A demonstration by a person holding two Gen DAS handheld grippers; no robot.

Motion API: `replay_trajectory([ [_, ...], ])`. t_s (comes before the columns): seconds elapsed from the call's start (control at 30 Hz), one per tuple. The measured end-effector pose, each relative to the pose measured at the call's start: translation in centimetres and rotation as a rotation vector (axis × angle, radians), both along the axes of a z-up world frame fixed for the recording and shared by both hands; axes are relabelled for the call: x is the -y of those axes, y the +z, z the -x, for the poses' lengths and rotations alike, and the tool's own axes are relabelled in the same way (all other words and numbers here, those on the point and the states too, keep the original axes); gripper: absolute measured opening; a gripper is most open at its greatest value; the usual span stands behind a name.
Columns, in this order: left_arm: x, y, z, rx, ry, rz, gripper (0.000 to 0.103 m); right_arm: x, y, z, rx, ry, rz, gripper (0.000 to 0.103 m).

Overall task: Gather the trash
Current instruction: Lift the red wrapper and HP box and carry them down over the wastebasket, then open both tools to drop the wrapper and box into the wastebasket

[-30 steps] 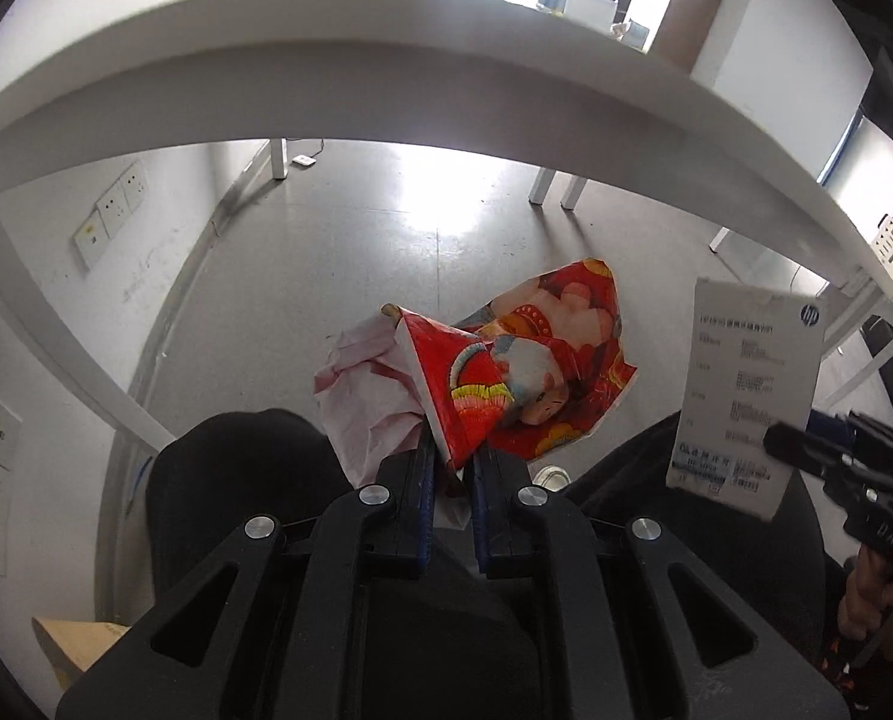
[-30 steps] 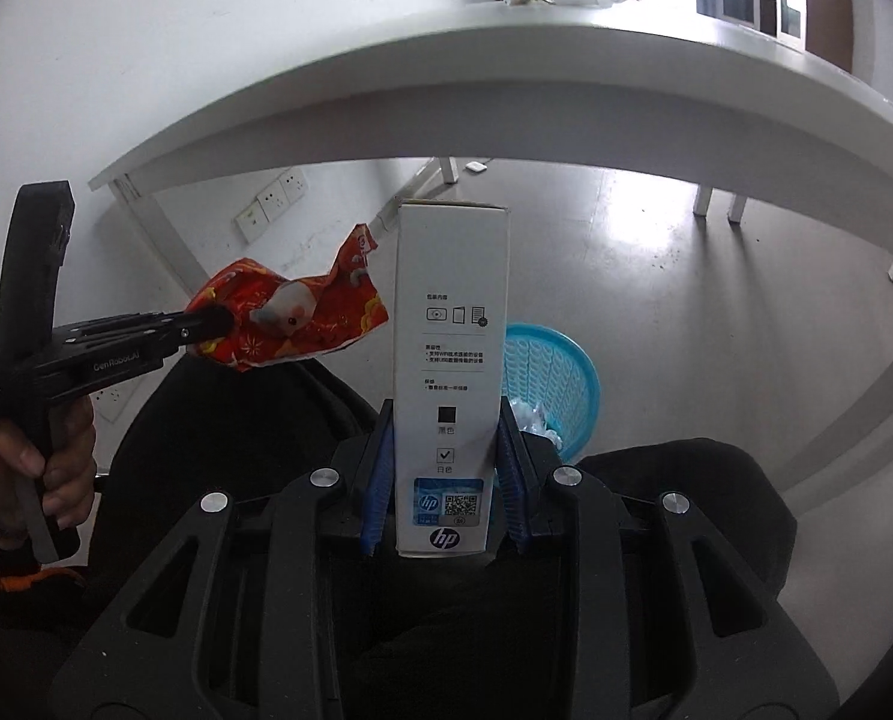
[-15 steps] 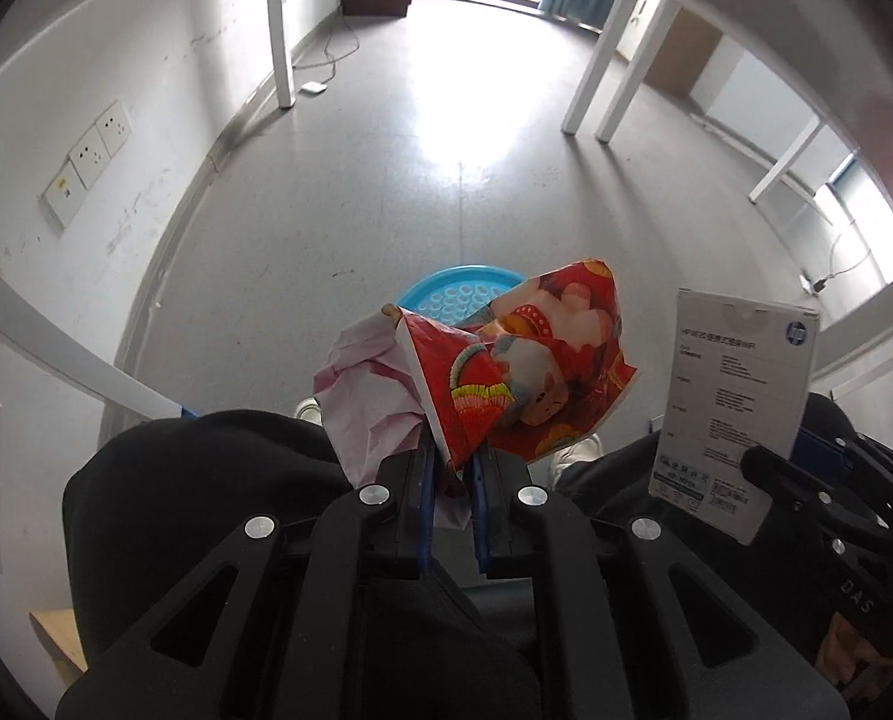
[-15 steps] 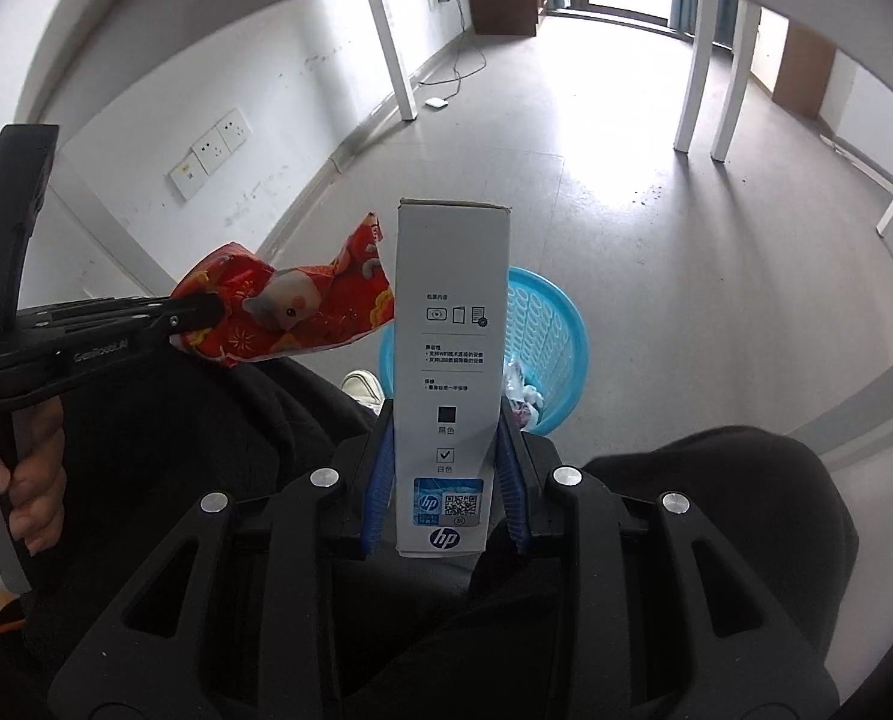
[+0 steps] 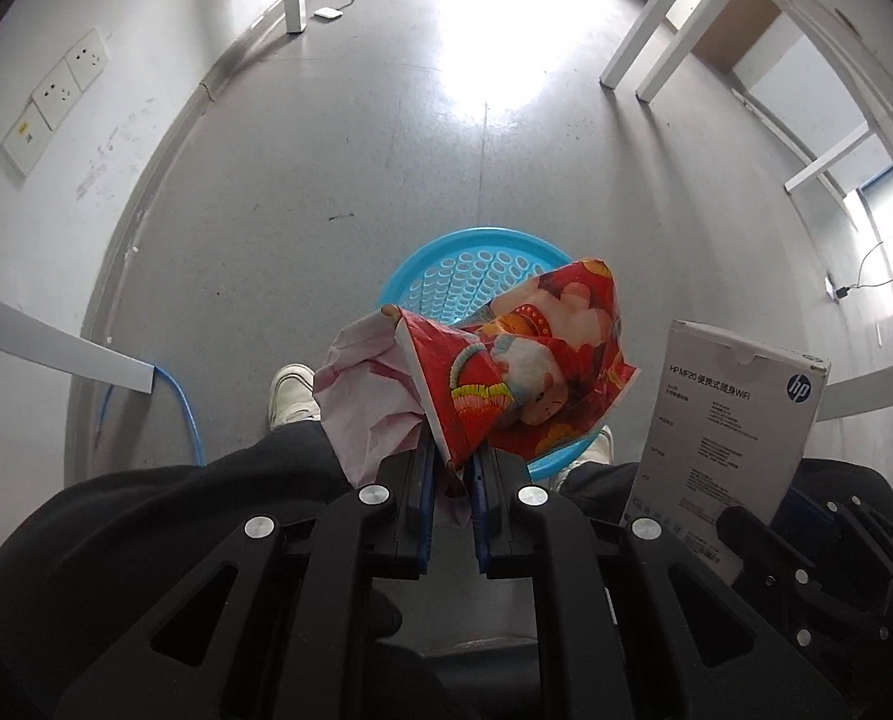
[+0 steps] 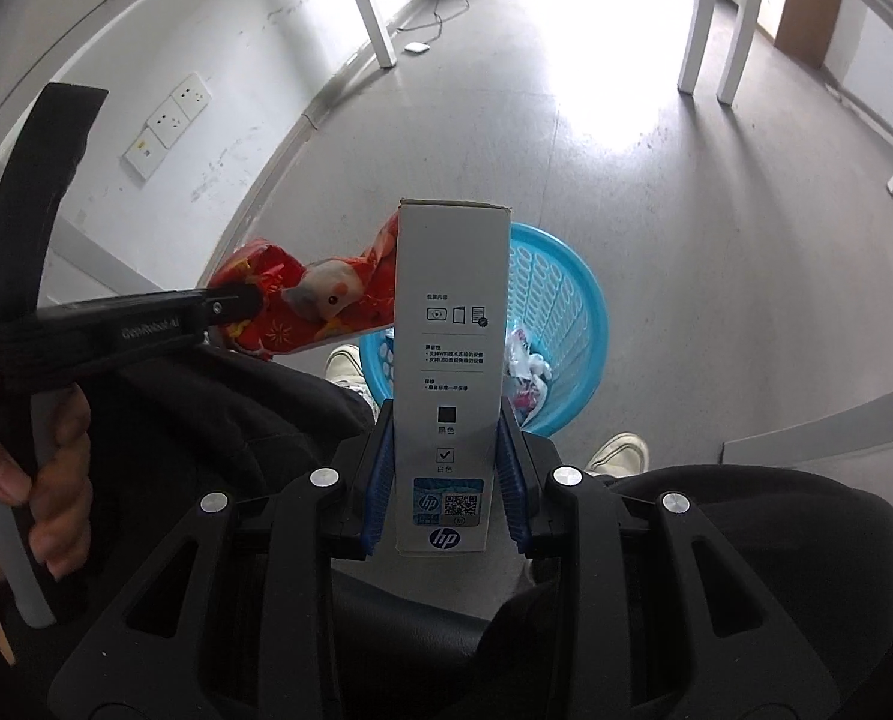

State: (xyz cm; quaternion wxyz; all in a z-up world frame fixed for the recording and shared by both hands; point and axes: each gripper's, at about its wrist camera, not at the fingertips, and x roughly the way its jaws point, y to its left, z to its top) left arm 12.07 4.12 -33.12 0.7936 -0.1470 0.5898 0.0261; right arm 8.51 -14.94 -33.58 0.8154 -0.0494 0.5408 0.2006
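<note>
Left gripper pinches red wrapper; right gripper clamps white box. Both poised above blue basket on floor, some trash inside. Pickup done; drop remains.

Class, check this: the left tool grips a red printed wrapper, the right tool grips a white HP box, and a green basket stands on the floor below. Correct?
One error: the basket is blue, as the right wrist view shows. The left tool does grip the red printed wrapper, and the right tool the white HP box.
</note>
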Motion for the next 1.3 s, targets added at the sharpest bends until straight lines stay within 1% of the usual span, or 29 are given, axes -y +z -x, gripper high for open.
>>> replay_trajectory([
  [0.23, 0.8, -2.5, -2.3, -0.062, 0.014, 0.011, 0.010, 0.3, -3.4, -3.3, -0.107, -0.044, -0.030, 0.029],
  [0.37, 0.7, -3.6, -3.5, -0.069, 0.027, 0.003, 0.010, -0.1, -5.2, -5.7, -0.148, -0.045, -0.032, 0.030],
  [0.5, 0.8, -5.1, -5.3, -0.090, 0.043, -0.025, 0.010, -0.7, -6.3, -7.2, -0.155, -0.031, -0.016, 0.030],
  [0.77, 1.2, -7.5, -8.8, -0.144, 0.073, -0.010, 0.010, -1.4, -8.7, -10.2, -0.203, -0.048, 0.038, 0.030],
  [0.83, 1.2, -8.1, -9.3, -0.173, 0.081, -0.003, 0.011, -1.6, -9.0, -10.9, -0.202, -0.036, 0.047, 0.030],
  [0.9, 1.1, -8.6, -9.6, -0.193, 0.088, 0.022, 0.011, -1.9, -9.3, -11.3, -0.193, -0.024, 0.063, 0.030],
  [1.03, 1.3, -9.3, -10.4, -0.203, 0.087, 0.014, 0.011, -1.9, -10.2, -12.6, -0.223, -0.030, 0.072, 0.030],
  [1.17, 1.4, -9.9, -10.9, -0.213, 0.095, 0.033, 0.011, -2.2, -10.9, -13.2, -0.241, -0.035, 0.078, 0.030],
  [1.3, 1.7, -10.7, -11.5, -0.228, 0.091, 0.035, 0.011, -2.2, -11.4, -13.8, -0.251, -0.049, 0.088, 0.030],
])
